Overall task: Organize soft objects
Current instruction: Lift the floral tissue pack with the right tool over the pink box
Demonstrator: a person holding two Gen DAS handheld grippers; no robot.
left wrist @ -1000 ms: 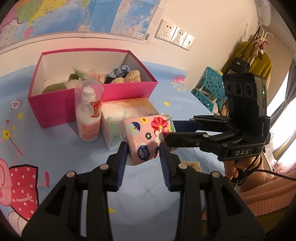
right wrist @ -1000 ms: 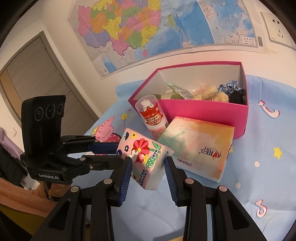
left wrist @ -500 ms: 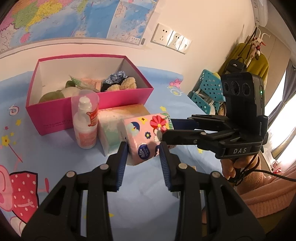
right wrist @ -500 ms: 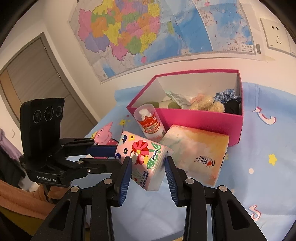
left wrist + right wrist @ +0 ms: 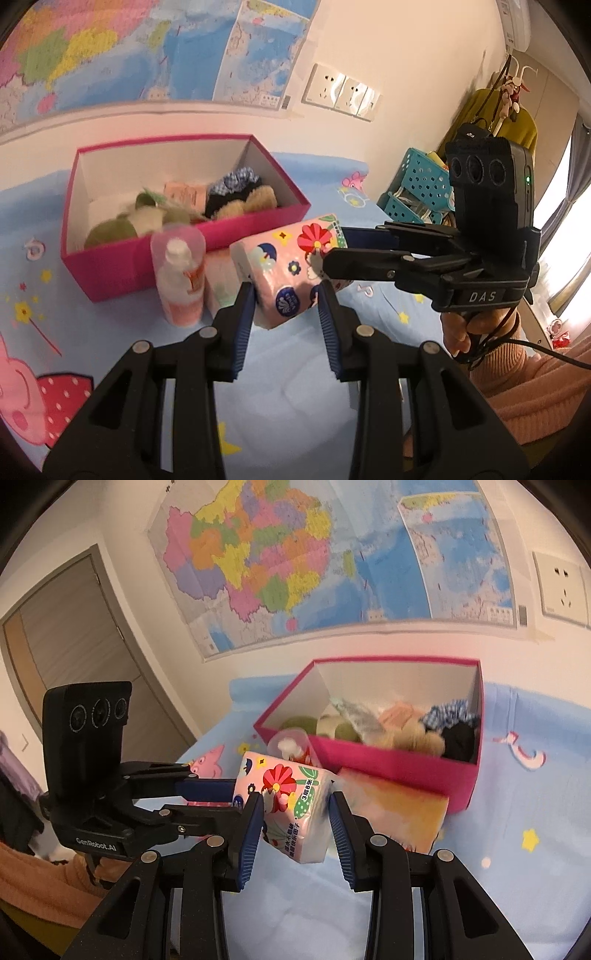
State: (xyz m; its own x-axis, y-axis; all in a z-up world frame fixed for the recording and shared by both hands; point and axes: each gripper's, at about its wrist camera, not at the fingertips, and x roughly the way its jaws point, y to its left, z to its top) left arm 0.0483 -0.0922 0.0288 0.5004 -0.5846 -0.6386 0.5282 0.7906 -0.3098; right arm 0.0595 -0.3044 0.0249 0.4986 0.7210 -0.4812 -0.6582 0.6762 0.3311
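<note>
Counter (image 5: 295,369) covered by a light blue cartoon-print cloth; wall behind it taken up by a large coloured map (image 5: 314,561), with white sockets (image 5: 341,92) fixed beside it.

Pink open box (image 5: 122,273) set at the back of the counter, near the wall. Soft items are seen inside: green and cream plush pieces (image 5: 136,221) at one end, tan fluffy pieces (image 5: 255,197), a blue checked scrunchie (image 5: 450,710) and a black fabric piece (image 5: 460,740) at the other end. Details blurred.

An orange-and-green tissue pack (image 5: 399,812) lies on the cloth just in front of the box. A clear-capped bottle with an orange label (image 5: 181,280) stands upright beside it, close to the box's front wall.

A pink flower-print tissue pack (image 5: 284,273) is held tilted above the cloth, in front of the box and apart from the counter. It is gripped from two sides at once: the left gripper (image 5: 286,308) is clamped on its near lower end, blue pads pressed into the wrapper; the right gripper (image 5: 295,818) is clamped on its other end, likewise pressed in.

A hand (image 5: 476,328) in a peach knit sleeve is seen under the right gripper's handle in the left wrist view.
</note>
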